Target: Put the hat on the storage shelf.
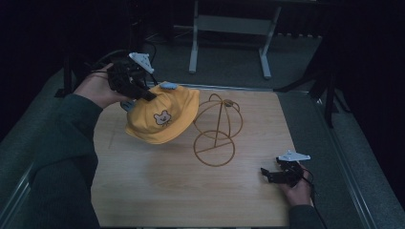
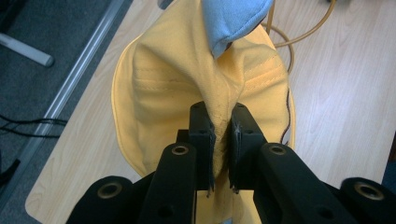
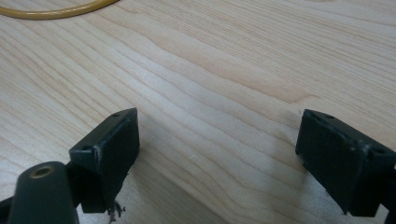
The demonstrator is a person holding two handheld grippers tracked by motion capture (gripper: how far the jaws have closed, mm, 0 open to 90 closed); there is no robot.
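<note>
A yellow cloth hat (image 1: 160, 114) with a small bear patch and light blue trim hangs above the wooden table (image 1: 143, 191), just left of a gold wire hat stand (image 1: 217, 129). My left gripper (image 1: 143, 93) is shut on a fold of the hat's fabric; in the left gripper view the yellow hat (image 2: 187, 84) is pinched between the jaws of the left gripper (image 2: 220, 140), with a blue flap (image 2: 233, 21) above. My right gripper (image 1: 272, 174) rests low near the table's right front edge. In its own view the right gripper (image 3: 217, 158) stands open over bare wood.
The stand's round wire base (image 3: 56, 10) lies on the table beyond the right gripper. A metal frame leg (image 1: 193, 43) stands on the grey floor behind the table. Dark cables (image 2: 28, 126) run along the floor at the table's left.
</note>
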